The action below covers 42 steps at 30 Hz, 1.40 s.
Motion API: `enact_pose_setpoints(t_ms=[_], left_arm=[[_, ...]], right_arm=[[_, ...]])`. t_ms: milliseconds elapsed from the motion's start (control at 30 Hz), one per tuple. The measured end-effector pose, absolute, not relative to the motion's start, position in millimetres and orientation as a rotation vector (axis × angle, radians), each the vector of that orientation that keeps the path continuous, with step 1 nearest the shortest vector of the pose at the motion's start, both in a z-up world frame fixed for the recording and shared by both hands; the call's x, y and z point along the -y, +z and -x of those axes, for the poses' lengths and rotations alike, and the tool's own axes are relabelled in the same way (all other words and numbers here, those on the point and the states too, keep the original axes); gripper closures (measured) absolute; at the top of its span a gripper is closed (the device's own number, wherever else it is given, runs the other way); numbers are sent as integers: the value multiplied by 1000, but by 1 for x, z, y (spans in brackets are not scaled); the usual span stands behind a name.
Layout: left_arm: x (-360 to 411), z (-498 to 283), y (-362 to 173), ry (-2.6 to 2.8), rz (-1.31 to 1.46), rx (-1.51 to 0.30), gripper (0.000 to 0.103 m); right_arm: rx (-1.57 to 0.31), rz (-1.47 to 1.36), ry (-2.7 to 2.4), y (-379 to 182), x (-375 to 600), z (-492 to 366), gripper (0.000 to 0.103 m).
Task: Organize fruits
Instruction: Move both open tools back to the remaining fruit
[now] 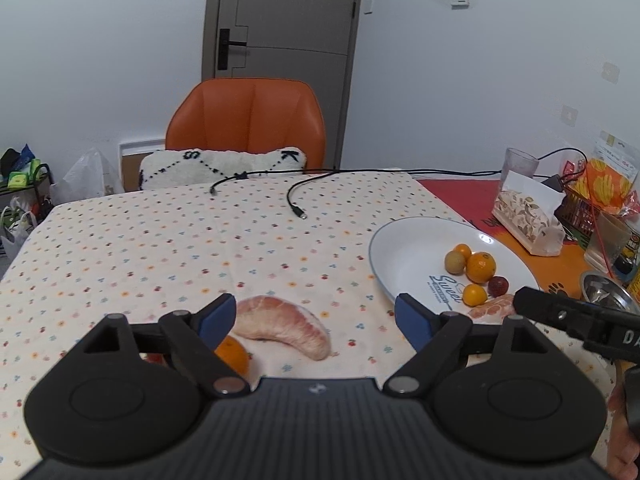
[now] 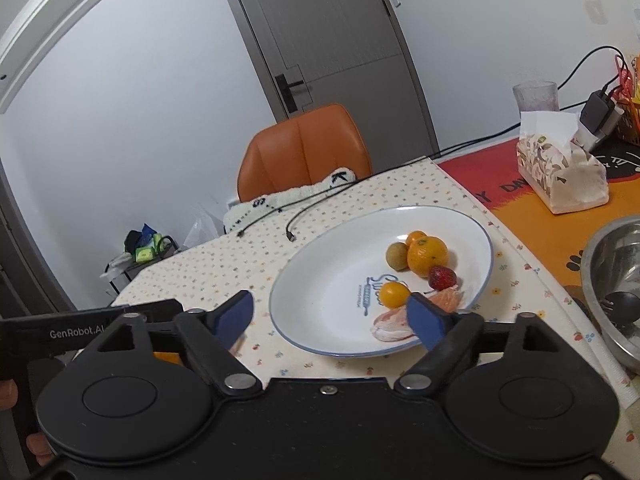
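Cloth (image 1: 160, 248) beyond the pomelo segment (image 1: 282, 326) lies bare up to two cable ends. The left gripper (image 1: 316, 320) is spread wide and empty, the pale pink, curved, membrane-skinned segment between its fingers, an orange (image 1: 232, 354) just left of it.

Plate (image 2: 340, 256), glossy white with a blue rim, has its left half free. The right gripper (image 2: 332, 316) gapes wide, holding nothing, over the near rim; small round citrus, a strawberry (image 2: 442, 277) and peeled pieces cluster on the plate's right side.

Left gripper (image 1: 316, 316) wide open above a pomelo segment (image 1: 282, 326) on the tablecloth (image 1: 160, 240).

An orange (image 1: 234, 354) sits just beside its left finger; the plate (image 1: 408, 248) at right holds small fruits, the right gripper (image 1: 560, 316) over its near rim.
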<state>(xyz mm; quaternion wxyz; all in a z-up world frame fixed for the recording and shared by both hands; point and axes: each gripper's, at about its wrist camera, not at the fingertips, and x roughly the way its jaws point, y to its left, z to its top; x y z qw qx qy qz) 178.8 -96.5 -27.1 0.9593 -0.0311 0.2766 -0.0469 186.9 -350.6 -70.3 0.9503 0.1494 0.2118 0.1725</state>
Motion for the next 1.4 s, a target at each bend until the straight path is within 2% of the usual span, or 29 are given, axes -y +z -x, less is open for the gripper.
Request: enact_pose_setpoints(t_ms=[200, 1200, 1400], left_arm=[[82, -170, -24, -65, 80, -547, 18], [14, -148, -42, 23, 170, -564, 18], [1, -151, -49, 57, 195, -571, 21]], right_arm=[[-417, -317, 378, -65, 343, -183, 0], [-469, -254, 473, -66, 286, -185, 0], [-477, -220, 500, -67, 270, -189, 1]])
